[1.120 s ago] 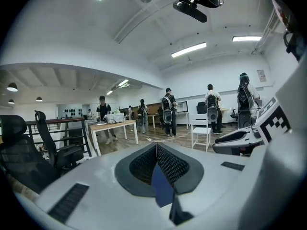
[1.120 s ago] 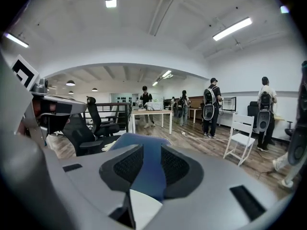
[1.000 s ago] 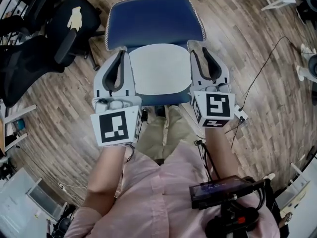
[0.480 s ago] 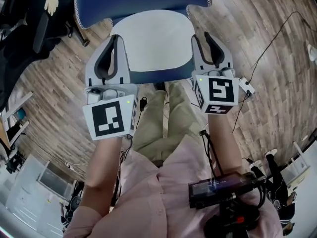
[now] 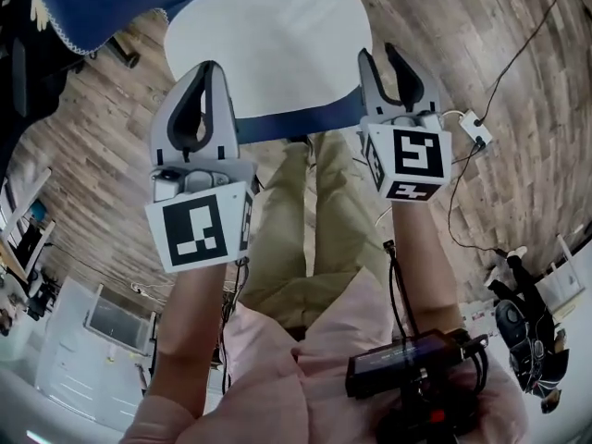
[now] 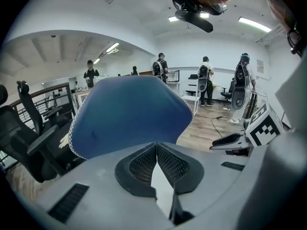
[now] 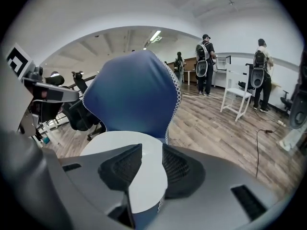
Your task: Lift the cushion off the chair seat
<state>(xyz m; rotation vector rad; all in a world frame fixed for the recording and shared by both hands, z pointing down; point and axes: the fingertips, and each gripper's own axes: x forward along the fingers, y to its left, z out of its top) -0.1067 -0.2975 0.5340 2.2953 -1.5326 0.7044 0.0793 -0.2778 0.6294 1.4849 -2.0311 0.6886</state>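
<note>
The left tool [image 5: 206, 67] is closed: in the left gripper view [image 6: 157, 145] its ribbed pads meet at the tips and clamp nothing, with only a white sliver of cushion [image 6: 161, 178] showing through the wedge below them. In the head view its tips sit over the cushion's 8 o'clock edge; whether they touch it cannot be told.

The right tool [image 5: 380, 55] is open. In the right gripper view [image 7: 151, 149] its pads stand apart, and the cushion [image 7: 112, 142] shows through the gap. In the head view it sits just off the cushion's 4 o'clock edge.

The cushion [image 5: 268, 35], white and rounded, lies flat on the seat of the blue chair [image 5: 296, 123], between the two tools. The chair's back [image 6: 129, 114], edged in white stitching, rises at 12 o'clock behind it.

Around the chair is wood floor [image 5: 518, 109]. A white box on a black cable [image 5: 474, 128] lies at 3 o'clock of the right tool. Black chairs [image 6: 29, 138] stand at 9 o'clock in the left gripper view.
</note>
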